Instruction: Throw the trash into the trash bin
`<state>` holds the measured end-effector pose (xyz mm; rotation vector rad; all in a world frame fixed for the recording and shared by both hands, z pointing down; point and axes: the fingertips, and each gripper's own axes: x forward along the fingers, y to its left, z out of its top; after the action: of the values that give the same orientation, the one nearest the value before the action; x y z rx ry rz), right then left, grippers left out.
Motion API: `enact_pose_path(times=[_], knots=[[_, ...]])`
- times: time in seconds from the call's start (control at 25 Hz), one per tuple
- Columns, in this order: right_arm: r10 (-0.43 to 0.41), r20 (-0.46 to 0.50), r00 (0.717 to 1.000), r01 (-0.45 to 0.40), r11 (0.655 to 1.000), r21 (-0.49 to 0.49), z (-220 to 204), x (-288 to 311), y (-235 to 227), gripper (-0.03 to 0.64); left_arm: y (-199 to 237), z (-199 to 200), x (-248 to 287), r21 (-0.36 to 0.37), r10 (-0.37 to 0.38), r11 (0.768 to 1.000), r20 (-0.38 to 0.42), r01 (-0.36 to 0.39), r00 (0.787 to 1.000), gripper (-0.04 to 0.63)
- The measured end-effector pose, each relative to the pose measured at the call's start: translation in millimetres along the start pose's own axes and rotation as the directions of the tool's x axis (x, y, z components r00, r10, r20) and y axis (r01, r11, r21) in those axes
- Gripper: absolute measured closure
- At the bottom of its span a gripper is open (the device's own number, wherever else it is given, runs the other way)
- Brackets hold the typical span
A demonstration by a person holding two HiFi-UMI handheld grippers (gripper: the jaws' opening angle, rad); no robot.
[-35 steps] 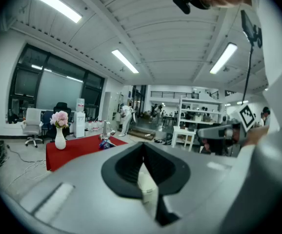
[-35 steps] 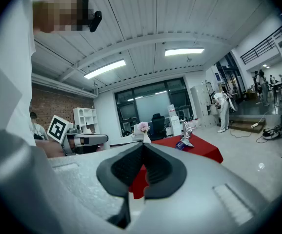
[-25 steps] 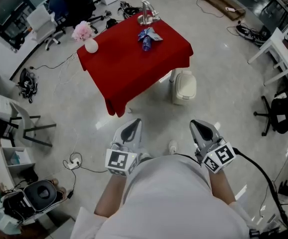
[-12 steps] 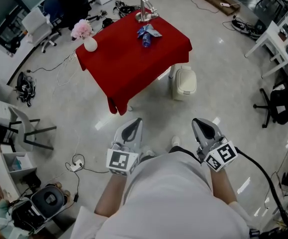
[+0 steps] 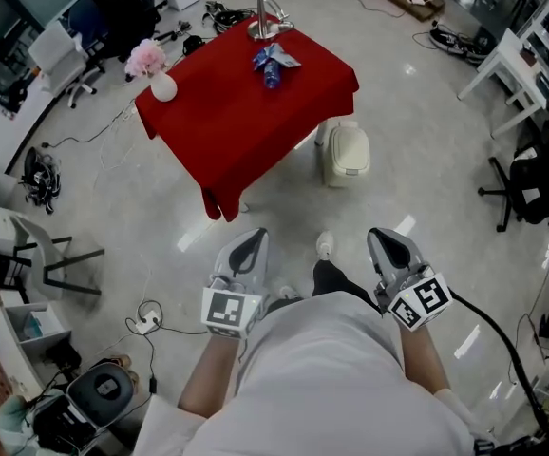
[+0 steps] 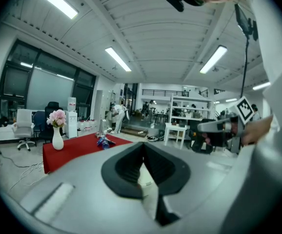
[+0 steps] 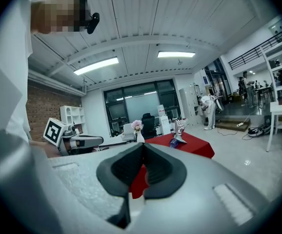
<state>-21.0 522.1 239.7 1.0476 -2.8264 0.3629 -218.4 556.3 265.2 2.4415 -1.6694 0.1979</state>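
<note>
Far left on the red counter (image 5: 219, 131) stands a white vase (image 5: 163, 86) of pink flowers, and that is no part of this job. Nearer us, the left gripper (image 5: 247, 246) hangs low in front of the person, well short of the counter. Its fingers (image 6: 127, 168) are pressed together with nothing between them.

Now the target: the trash (image 5: 273, 64), a crumpled blue bundle, lies toward the far right of the counter, just beside a shiny metal stand (image 5: 267, 25). Right of that, down on the floor, the pale trash bin (image 5: 348, 154) sits just beside the counter's right corner, and its lid looks shut. Then the right gripper (image 5: 389, 246), level with its partner, has its fingers (image 7: 159, 172) closed and empty as well.

So this reads as the approach: nothing is picked up and the trash is untouched. The next move calls for closing in on the counter and spreading one gripper's fingers. Then comes reaching to the far right side to pinch that bundle cleanly, clear of the stand. The bin's lid will probably need opening too.
</note>
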Motion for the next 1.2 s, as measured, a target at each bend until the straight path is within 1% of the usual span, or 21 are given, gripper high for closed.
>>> enact_pose_path(times=[0.24, 0.48, 0.72, 0.84, 1.04, 1.2], knots=[[0.016, -0.004, 1.0, -0.016, 1.0, 0.004, 5.1, 21.8, -21.0, 0.617, 4.1, 9.6, 24.0, 0.021, 0.006, 1.0, -0.005, -0.006, 1.0, 0.592], [0.051, -0.005, 0.999, -0.051, 0.999, 0.004, 18.0, 56.6, -53.0, 0.617, 18.2, 19.9, 59.5, 0.003, 0.042, 0.999, -0.007, -0.042, 0.999, 0.592], [0.078, -0.014, 0.997, -0.078, 0.997, 0.006, 33.6, 90.6, -99.2, 0.617, 31.8, 31.5, 108.9, -0.01, 0.069, 0.998, -0.02, -0.07, 0.997, 0.592], [0.095, -0.02, 0.995, -0.096, 0.995, -0.014, 39.9, 106.2, -123.1, 0.617, 35.0, 35.7, 135.6, -0.009, 0.078, 0.997, -0.025, -0.078, 0.997, 0.592], [0.126, -0.046, 0.991, -0.129, 0.989, -0.074, 45.0, 124.3, -161.0, 0.617, 35.1, 44.7, 180.6, -0.013, 0.092, 0.996, -0.033, -0.092, 0.995, 0.592], [0.148, -0.065, 0.987, -0.153, 0.985, -0.079, 44.6, 130.3, -188.6, 0.617, 32.5, 49.2, 209.1, 0.002, 0.105, 0.994, -0.037, -0.105, 0.994, 0.592]])
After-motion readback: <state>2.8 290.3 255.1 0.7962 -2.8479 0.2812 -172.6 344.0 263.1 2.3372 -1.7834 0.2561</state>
